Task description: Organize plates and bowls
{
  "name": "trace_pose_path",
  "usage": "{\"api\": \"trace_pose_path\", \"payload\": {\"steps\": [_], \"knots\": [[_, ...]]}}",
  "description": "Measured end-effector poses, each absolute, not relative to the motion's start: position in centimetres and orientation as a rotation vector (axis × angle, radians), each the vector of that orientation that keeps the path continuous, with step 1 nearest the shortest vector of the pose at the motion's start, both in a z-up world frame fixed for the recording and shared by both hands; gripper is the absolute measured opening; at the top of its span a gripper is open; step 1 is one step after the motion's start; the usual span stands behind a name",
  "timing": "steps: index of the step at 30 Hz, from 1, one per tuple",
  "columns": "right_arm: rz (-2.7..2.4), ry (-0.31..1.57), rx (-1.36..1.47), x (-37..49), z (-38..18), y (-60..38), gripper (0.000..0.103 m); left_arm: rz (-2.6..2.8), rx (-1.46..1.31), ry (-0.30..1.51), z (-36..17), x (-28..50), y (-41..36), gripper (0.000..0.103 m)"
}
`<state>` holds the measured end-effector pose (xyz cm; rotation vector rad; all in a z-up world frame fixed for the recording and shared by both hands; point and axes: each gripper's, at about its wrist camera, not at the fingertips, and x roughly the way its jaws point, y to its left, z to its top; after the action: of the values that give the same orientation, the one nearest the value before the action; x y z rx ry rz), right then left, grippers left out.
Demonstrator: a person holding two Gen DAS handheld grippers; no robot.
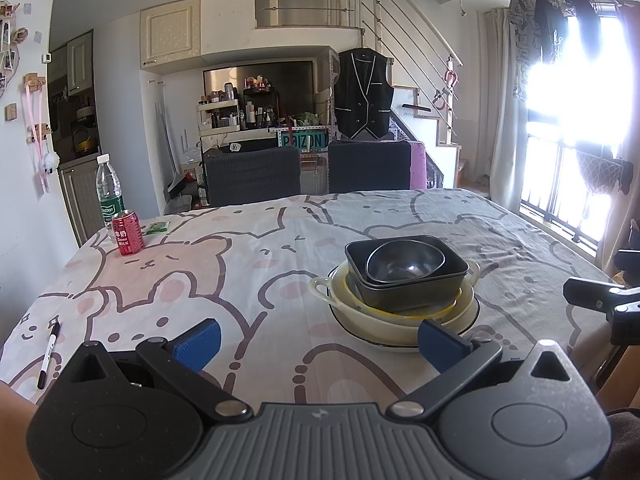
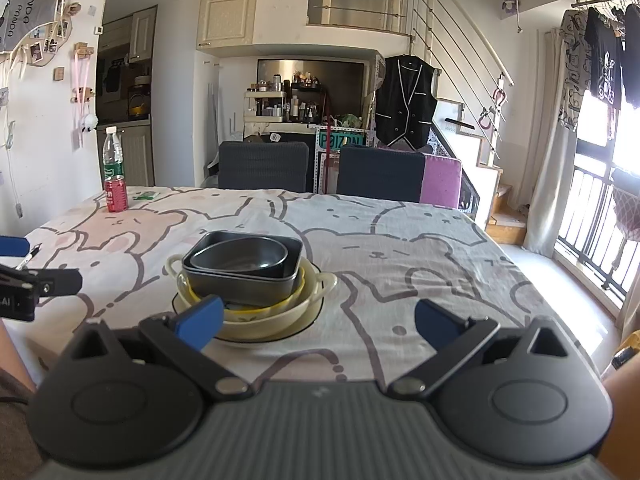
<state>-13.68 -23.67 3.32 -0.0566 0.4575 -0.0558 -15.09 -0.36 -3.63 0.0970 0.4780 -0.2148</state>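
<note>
Stacked mid-table (image 1: pixel 280 240) on a cartoon-bear cloth: a dark round bowl (image 1: pixel 405 260) nested in a dark square dish (image 1: pixel 408 292), inside a cream two-handled bowl (image 1: pixel 340 300), atop a black-rimmed plate (image 1: pixel 376 340). Left claw (image 1: pixel 320 344) and right claw (image 2: pixel 318 322) — both spread wide, pinching nothing, hovering just short of the stack. Far left: red can (image 1: pixel 128 238), water bottle (image 1: pixel 108 188), pen (image 1: pixel 49 354).
</note>
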Motion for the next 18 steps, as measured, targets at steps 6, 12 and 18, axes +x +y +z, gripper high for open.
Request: {"api": "trace_pose_path", "payload": {"steps": [6, 12, 18], "knots": [[-0.053, 0.460, -0.051, -13.72, 3.12, -23.75, 0.103, -0.215, 0.097, 0.478, -3.61, -15.10, -0.39, 0.103], [-0.052, 0.462, -0.051, -13.75, 3.09, -23.71, 0.103, -0.214, 0.097, 0.479, -3.60, -15.11, -0.40, 0.103], [-0.051, 0.462, -0.049, -13.70, 3.11, -23.83, 0.103, -0.215, 0.097, 0.478, -3.58, -15.12, -0.41, 0.103]]}}
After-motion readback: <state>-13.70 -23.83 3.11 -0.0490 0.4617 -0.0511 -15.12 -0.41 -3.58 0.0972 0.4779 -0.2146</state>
